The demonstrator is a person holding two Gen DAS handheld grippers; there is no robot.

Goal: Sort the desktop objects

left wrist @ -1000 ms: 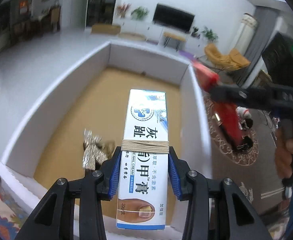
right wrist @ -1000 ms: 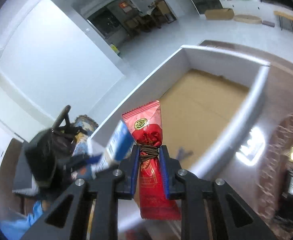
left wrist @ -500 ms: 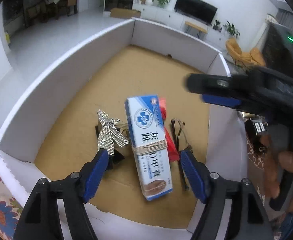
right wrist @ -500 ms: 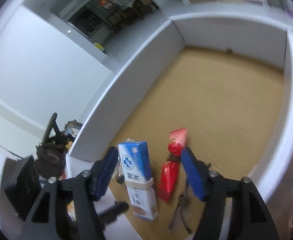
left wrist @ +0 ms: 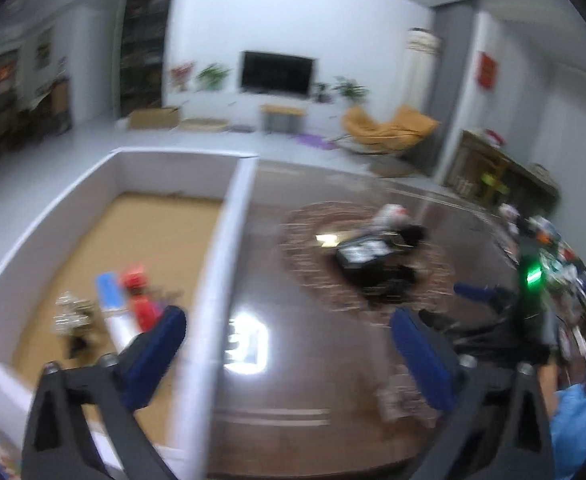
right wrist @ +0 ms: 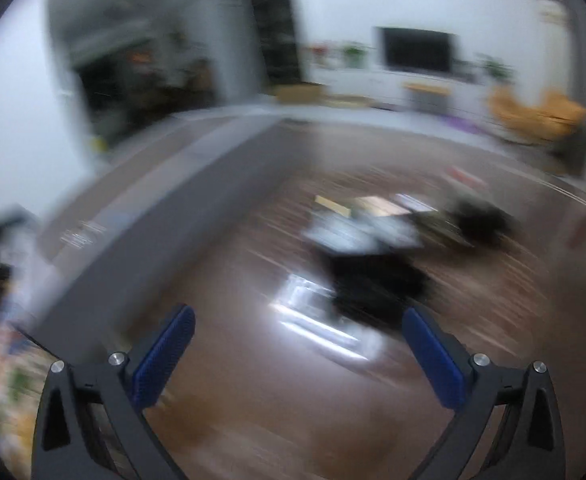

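Note:
A blue-and-white cream box [left wrist: 109, 304], a red packet [left wrist: 139, 300] and a silver sparkly piece [left wrist: 69, 314] lie on the brown floor of the white-walled box [left wrist: 229, 216]. My left gripper [left wrist: 289, 340] hangs over the dark table just right of that wall, its jaws opening with nothing between them. My right gripper [right wrist: 297, 332] is also over the table, jaws opening and empty. It shows in the left wrist view as a black body with a blue pad [left wrist: 473, 292]. A blurred pile of dark and pale objects [right wrist: 365, 248] lies ahead of both.
The same pile [left wrist: 373, 256] sits on a round patterned mat on the glossy dark table [left wrist: 293, 400]. The box's white wall [right wrist: 153, 208] runs along the left in the right wrist view. A sleeve in blue [left wrist: 577, 420] is at the lower right. Cluttered items line the table's far right.
Both grippers let go: the cream box and red packet now lie in the box. Both jaws went from shut to wide, and both hands swung right, out over the table.

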